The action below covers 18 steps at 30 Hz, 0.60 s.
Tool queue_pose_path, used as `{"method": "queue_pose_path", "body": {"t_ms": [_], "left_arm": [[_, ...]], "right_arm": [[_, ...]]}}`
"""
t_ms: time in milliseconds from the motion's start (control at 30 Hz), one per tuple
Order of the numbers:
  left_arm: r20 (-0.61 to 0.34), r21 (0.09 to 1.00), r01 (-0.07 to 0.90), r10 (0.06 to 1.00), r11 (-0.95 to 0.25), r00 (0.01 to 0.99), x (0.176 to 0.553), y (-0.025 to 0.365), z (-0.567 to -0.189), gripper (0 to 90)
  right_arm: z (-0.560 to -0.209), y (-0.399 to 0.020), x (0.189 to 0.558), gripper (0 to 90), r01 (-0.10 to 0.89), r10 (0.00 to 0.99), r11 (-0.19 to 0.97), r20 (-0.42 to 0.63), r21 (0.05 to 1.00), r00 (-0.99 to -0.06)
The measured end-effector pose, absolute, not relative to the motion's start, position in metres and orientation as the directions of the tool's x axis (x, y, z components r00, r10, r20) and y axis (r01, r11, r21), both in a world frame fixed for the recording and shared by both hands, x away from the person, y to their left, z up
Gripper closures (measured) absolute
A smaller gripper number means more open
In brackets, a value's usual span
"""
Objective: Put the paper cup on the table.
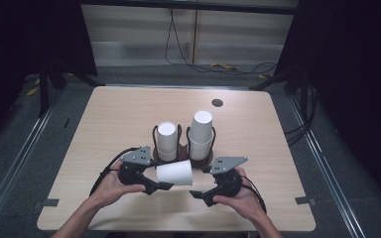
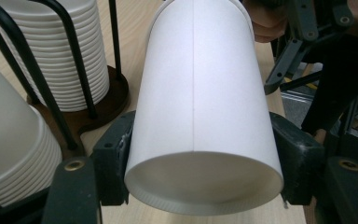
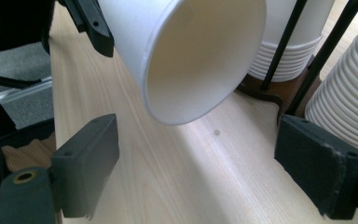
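A single white paper cup [image 1: 174,172] lies on its side just above the table, and my left gripper [image 1: 164,184] is shut on it. In the left gripper view both pads press the cup [image 2: 200,116] near its rim, with the open mouth facing the camera. My right gripper [image 1: 201,182] stands open to the right of the cup, apart from it. Seen from the right gripper view, its jaws [image 3: 214,163] are spread wide over bare wood. The cup's open mouth [image 3: 200,56] hangs above and ahead of them.
Two stacks of upside-down white cups, a shorter left stack [image 1: 167,141] and a taller right stack [image 1: 201,133], stand in a dark wire holder [image 1: 181,148] just behind the grippers. The wooden table [image 1: 119,114] has a small round grommet [image 1: 217,102] at the back.
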State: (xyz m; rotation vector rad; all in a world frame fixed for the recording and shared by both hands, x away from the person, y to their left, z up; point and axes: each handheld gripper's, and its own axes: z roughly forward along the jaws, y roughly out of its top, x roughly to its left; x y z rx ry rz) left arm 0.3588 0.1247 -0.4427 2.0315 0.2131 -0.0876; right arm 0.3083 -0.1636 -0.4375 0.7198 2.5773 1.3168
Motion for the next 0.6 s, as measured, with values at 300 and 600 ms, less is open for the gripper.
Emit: {"method": "queue_pose_path", "body": {"t_ms": [300, 600], "left_arm": [[-0.163, 0.9, 0.19, 0.103, -0.393, 0.981, 0.36, 0.127, -0.446, 33.4], [-0.149, 0.913, 0.173, 0.093, -0.369, 0.984, 0.357, 0.126, -0.444, 33.3]], "right_arm": [[-0.432, -0.163, 0.31, 14.0, 0.325, 0.469, 0.438, 0.095, 0.838, -0.878], [-0.427, -0.166, 0.308, 13.9, 0.306, 0.456, 0.38, 0.111, 0.873, -0.883]]}}
